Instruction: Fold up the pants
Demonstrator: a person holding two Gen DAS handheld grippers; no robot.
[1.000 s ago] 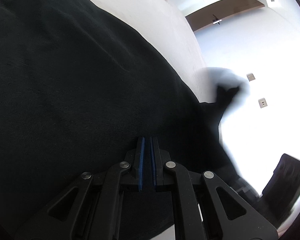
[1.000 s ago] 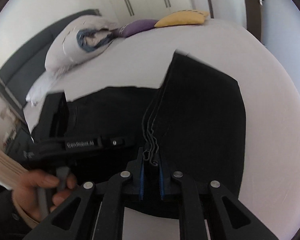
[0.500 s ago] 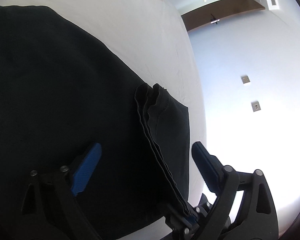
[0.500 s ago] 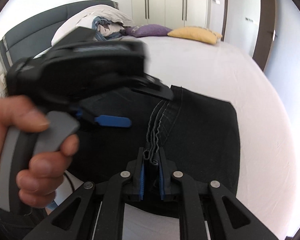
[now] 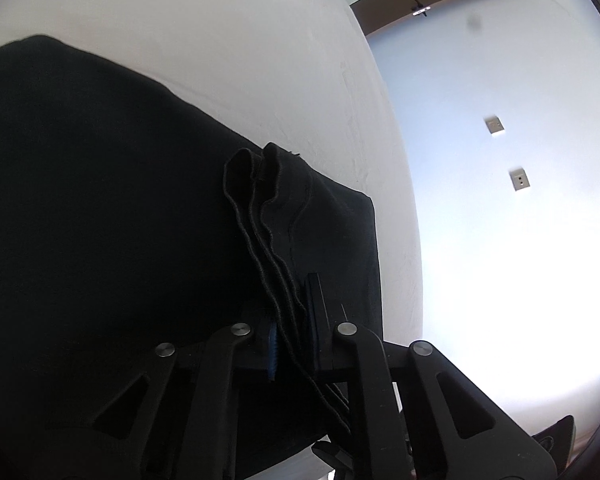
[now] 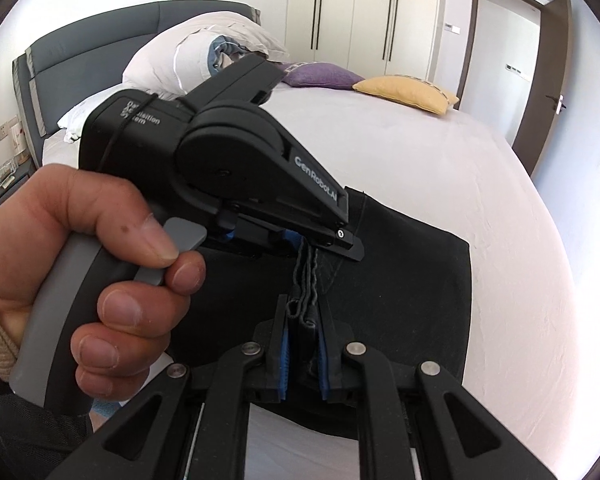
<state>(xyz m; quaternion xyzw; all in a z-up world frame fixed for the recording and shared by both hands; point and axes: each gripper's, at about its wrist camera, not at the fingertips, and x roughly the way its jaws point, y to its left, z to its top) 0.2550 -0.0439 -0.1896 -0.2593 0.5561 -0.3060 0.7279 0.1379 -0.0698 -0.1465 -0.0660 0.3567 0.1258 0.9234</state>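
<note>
Here the stacked hem of the pants (image 6: 400,280) was pinched in both the right claw (image 6: 303,344) and the left claw (image 5: 296,320), just closed, the garment stretching ahead over the bed (image 6: 440,160).

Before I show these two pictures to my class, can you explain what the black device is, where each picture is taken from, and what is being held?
A person holds one hand-squeezed gripper in each hand, and each carries a camera looking along its fingers. The left camera shows the left gripper, its jaws just closed on the bunched edge of the black pants lying on a white bed. The right camera shows the right gripper pinching the same edge, with the person's hand holding the left gripper's grey handle. Pillows lie by the headboard.
</note>
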